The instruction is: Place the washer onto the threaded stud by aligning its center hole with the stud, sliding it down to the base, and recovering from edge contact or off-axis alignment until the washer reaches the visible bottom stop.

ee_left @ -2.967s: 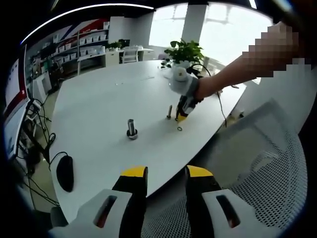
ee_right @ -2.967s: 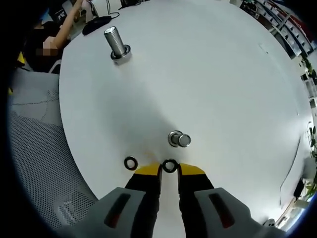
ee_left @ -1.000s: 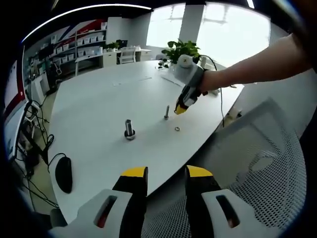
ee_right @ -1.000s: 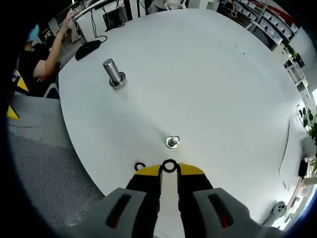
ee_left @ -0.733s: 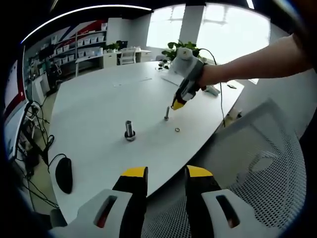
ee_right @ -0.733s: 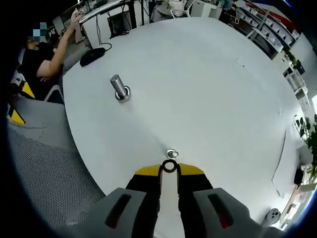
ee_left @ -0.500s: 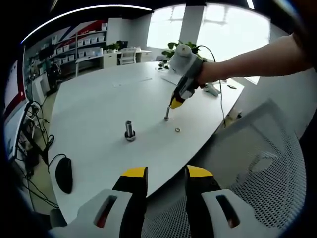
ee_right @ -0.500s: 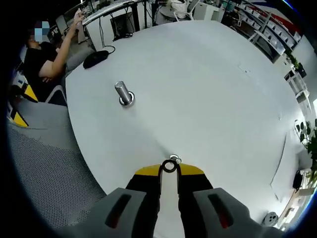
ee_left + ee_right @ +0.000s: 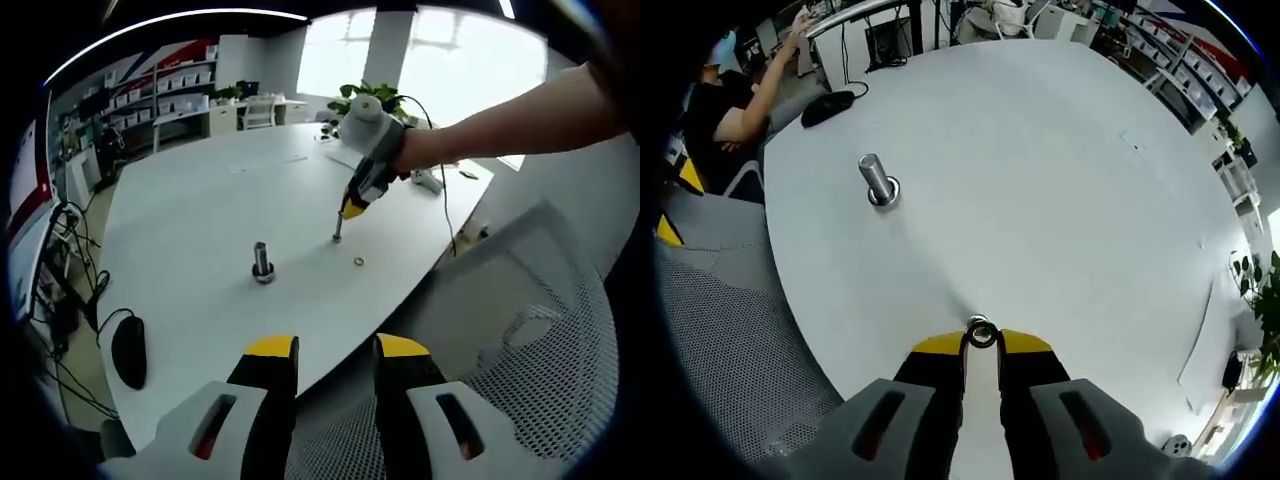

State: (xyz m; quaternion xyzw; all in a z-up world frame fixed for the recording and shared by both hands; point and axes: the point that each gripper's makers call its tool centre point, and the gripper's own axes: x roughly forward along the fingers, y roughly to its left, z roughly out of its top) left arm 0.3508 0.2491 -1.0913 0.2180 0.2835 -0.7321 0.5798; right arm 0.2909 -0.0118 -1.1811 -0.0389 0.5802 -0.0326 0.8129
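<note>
Yellow-tipped right tongs clench 1 small dark metal ring washer directly over the slim threaded steel stud on the white tabletop, where slight off-axis tilt could catch its edge, while the left tongs hang released.

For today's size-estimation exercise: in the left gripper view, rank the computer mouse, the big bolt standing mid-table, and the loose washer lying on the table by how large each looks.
1. Computer mouse, clearly largest, though it also lies nearest the camera, which inflates it.
2. Big bolt, visibly smaller.
3. Loose washer, a tiny ring, smallest.
</note>
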